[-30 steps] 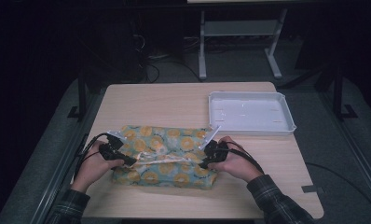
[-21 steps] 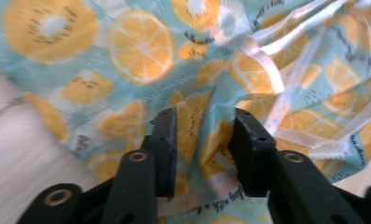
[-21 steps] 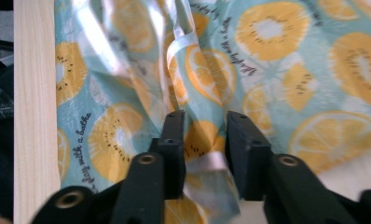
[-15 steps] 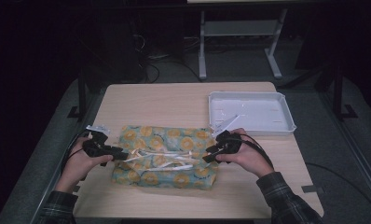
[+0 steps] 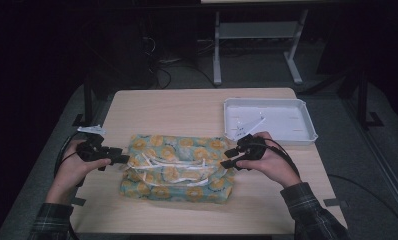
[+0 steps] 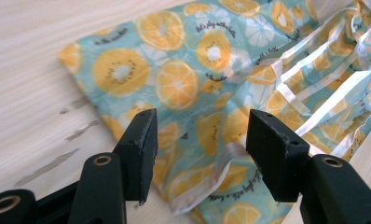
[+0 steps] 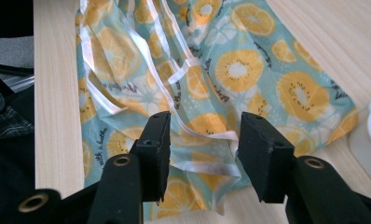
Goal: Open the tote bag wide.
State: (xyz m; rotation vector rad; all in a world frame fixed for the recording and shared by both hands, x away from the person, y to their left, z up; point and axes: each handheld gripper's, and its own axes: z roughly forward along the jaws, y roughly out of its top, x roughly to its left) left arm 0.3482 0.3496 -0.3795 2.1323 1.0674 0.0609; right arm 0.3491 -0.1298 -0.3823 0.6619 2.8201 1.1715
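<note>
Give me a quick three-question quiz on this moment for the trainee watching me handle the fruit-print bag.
1. True or false: the left gripper is clamped on the fruit-print bag.
2. Which thing stands on the table beyond the right gripper? A) a white tray B) a metal bowl C) a cardboard box
3. What do the orange rounds printed on the bag depict?

Key
1. False. Both grippers' jaws have just been opening; the bag's edge lies between them, but the pads do not press on it.
2. A, the white tray.
3. Citrus slices on a teal ground, with clear strips across the bag.
</note>
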